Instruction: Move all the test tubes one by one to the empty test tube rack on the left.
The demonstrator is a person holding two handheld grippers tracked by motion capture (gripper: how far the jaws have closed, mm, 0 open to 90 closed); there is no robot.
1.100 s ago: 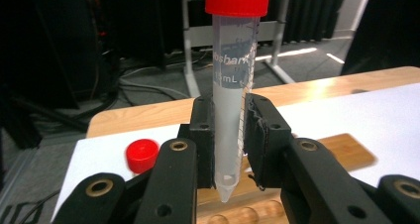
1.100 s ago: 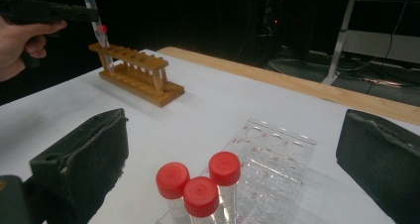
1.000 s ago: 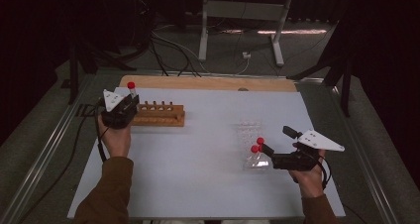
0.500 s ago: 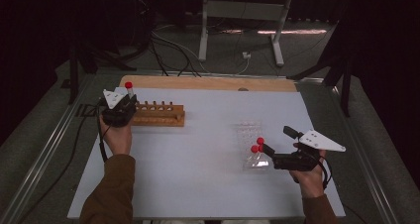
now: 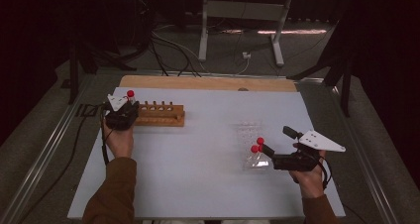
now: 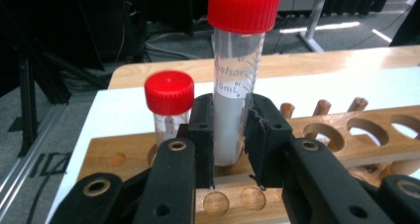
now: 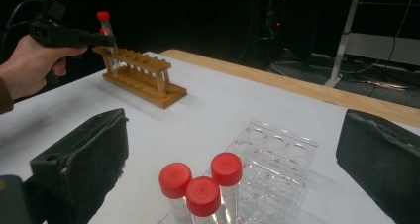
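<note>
High view: left gripper [image 5: 130, 105] at the wooden tube rack's [image 5: 161, 116] left end, right gripper [image 5: 262, 149] by the clear plastic rack [image 5: 250, 135] on the desk [image 5: 198, 174]. Left gripper view: fingers [image 6: 203, 135] clenched on the red-capped centrifuge tube [image 6: 236, 80], upright beside a seated tube [image 6: 169, 105]; best kept vertical, centred over the hole, lowered until seated, then released. Right gripper view: fingers [image 7: 84, 159] released, wide apart around three capped tubes [image 7: 203, 192].

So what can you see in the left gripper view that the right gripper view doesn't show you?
The left gripper view shows up close a seated red-capped tube in the wooden rack's end hole, and print on the held tube between the left tongs.

The right gripper view shows three red-capped tubes in a clear plastic rack, between the open right tongs.

Both show the wooden rack, the held tube and the white table.
</note>
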